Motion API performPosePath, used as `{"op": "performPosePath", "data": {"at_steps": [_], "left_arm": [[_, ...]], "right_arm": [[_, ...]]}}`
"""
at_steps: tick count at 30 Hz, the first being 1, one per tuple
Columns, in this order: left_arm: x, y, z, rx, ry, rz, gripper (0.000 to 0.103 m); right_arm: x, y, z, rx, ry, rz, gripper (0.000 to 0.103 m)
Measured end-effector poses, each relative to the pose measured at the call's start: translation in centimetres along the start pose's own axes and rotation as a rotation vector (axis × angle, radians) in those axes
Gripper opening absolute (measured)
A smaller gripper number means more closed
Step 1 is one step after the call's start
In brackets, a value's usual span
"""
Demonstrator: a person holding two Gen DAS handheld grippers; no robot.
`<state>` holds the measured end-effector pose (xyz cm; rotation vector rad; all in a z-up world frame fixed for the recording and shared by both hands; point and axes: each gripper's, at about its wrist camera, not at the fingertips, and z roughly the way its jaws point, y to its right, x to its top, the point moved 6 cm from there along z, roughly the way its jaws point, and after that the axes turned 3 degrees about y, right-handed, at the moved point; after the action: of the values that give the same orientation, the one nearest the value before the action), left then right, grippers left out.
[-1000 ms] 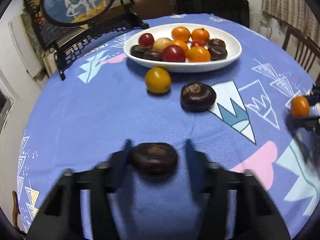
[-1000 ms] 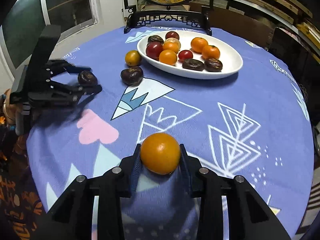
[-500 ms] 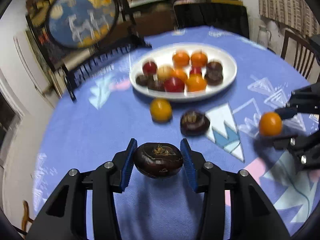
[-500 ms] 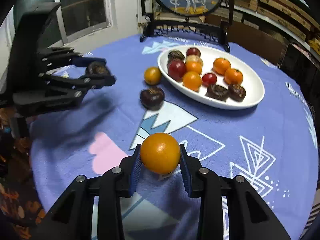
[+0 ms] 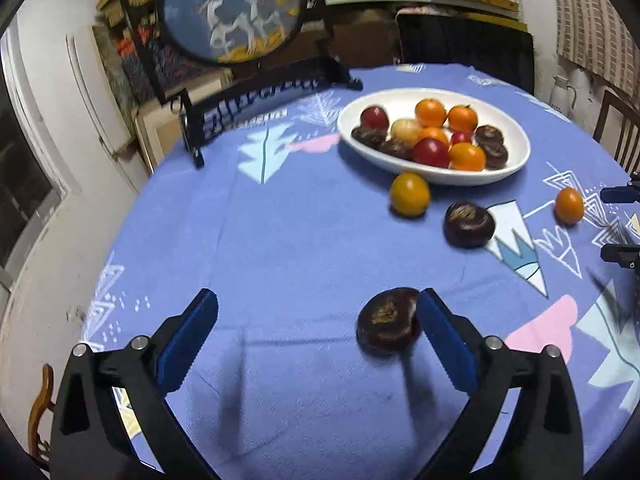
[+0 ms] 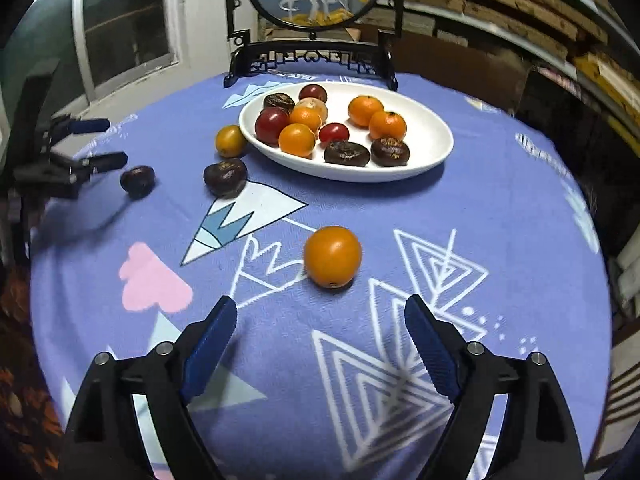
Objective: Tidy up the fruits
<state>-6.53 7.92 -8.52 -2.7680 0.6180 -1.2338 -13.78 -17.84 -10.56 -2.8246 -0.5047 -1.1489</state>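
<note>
My left gripper [image 5: 316,328] is open; a dark brown fruit [image 5: 387,320] lies on the blue tablecloth right against its right finger. It also shows in the right wrist view [image 6: 137,181]. My right gripper [image 6: 318,332] is open, with an orange fruit [image 6: 332,256] on the cloth just ahead of its tips. A white oval bowl [image 6: 432,148] at the back holds several orange, red and dark fruits. A yellow-orange fruit [image 6: 230,141] and another dark fruit [image 6: 225,177] lie on the cloth beside the bowl.
A black ornamental stand with a round painted screen [image 5: 232,20] stands at the table's far edge behind the bowl. Chairs [image 5: 618,128] and shelves surround the round table. The left gripper shows in the right wrist view [image 6: 100,140] at the left edge.
Both grippers have opened. The left one let go of the dark fruit and the right one let go of the orange fruit; both fruits now rest on the cloth.
</note>
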Motion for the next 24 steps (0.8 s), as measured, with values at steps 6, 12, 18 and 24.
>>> {"op": "performPosePath", "data": {"at_steps": [6, 12, 18, 24], "left_arm": [[0.7, 3.8, 2.6, -0.055, -0.032, 0.081, 0.097], [0.5, 5.1, 4.1, -0.131, -0.111, 0.075, 0.043], [6.0, 4.4, 1.7, -0.152, -0.013, 0.032, 0.042], [17.2, 5.7, 0.6, -0.067, 0.147, 0.041, 0.043]], "right_arm": [[2.0, 0.8, 4.3, -0.031, -0.075, 0.035, 0.075], [1.4, 0.1, 3.5, 0.009, -0.085, -0.009, 0.036], [5.9, 0.7, 0.5, 0.023, 0.018, -0.025, 0.036], [14.9, 3.4, -0.5, 0.005, 0.167, 0.036, 0.036]]}}
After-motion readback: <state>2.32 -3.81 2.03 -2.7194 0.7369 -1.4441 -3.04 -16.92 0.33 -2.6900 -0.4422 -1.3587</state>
